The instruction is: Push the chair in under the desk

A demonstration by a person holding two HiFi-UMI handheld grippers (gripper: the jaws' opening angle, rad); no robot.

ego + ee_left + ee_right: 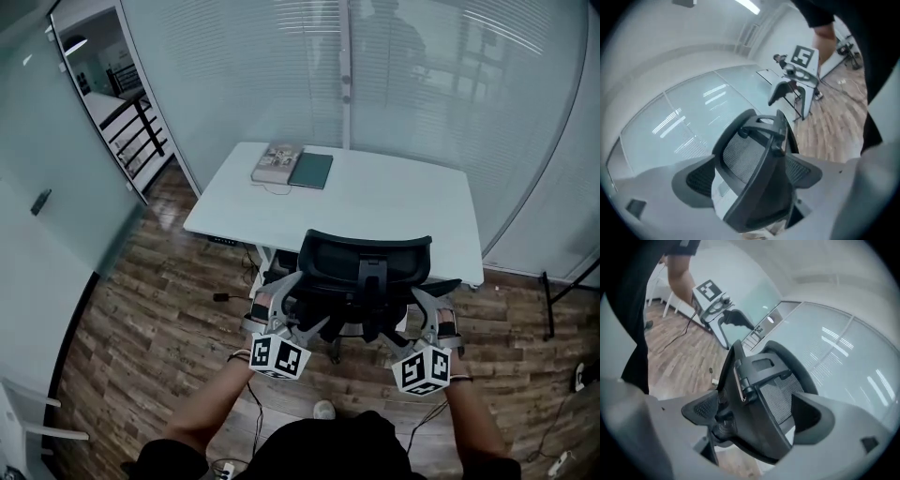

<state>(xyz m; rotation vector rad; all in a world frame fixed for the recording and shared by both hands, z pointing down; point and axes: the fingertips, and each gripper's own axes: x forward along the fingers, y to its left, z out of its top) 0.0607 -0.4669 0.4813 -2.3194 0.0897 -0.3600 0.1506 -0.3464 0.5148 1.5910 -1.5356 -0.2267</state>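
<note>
Item: black mesh-backed office chair [367, 267]. It stands at the near edge of the white rectangular desk [394, 202], straight ahead of me. Its backrest faces me and its front points at the desk. The backrest's long axis runs left to right, parallel to that edge.

My left gripper [747, 174]: jaws apart, straddling the backrest's left rim.

My right gripper [754, 413]: jaws apart, straddling the right rim.

Both are equally near. I judge the push runs toward the far edge.

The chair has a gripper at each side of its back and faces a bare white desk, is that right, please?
Not bare: the head view shows a book and a green notebook on the white desk. The rest holds.
</note>
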